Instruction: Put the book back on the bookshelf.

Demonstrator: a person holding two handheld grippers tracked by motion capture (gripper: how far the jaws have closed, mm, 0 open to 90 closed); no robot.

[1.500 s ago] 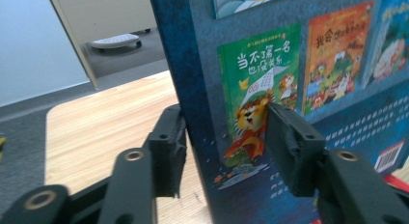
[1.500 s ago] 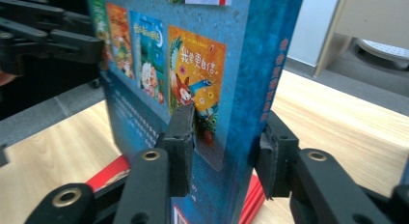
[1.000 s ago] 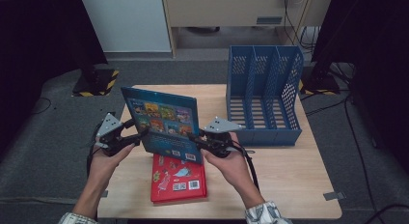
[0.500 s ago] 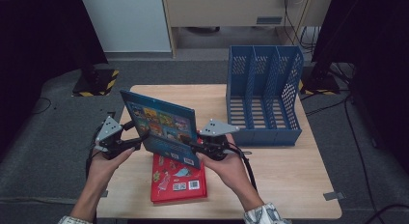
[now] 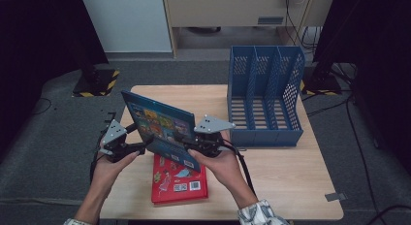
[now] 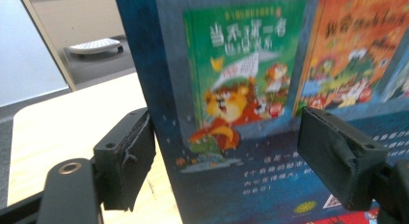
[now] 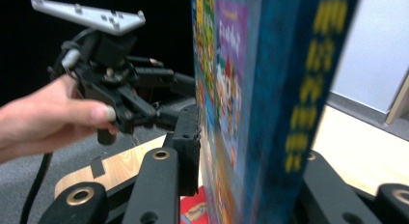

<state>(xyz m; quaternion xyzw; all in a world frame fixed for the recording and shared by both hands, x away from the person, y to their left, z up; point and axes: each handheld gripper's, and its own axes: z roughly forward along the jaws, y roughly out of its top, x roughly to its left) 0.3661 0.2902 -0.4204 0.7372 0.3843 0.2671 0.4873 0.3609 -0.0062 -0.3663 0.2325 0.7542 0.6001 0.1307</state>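
Note:
A blue picture book (image 5: pixel 160 125) is held up off the table, tilted, its cover turned toward the left. My right gripper (image 5: pixel 186 145) is shut on its lower right part; in the right gripper view the spine (image 7: pixel 284 89) stands between the jaws of that gripper (image 7: pixel 246 151). My left gripper (image 5: pixel 143 147) is at the book's lower left edge with its jaws wide apart. In the left gripper view the cover (image 6: pixel 241 89) stands just beyond the open gripper (image 6: pixel 231 151). A red book (image 5: pixel 179 181) lies flat on the table under the blue one.
A blue three-slot file rack (image 5: pixel 264 89) stands at the back right of the wooden table (image 5: pixel 291 176), its open slots facing up and forward. Grey carpet surrounds the table, and a white cabinet stands behind it.
The blue book has turned and tipped, its cover swinging from facing the camera toward the left. Both hands have shifted slightly with it.

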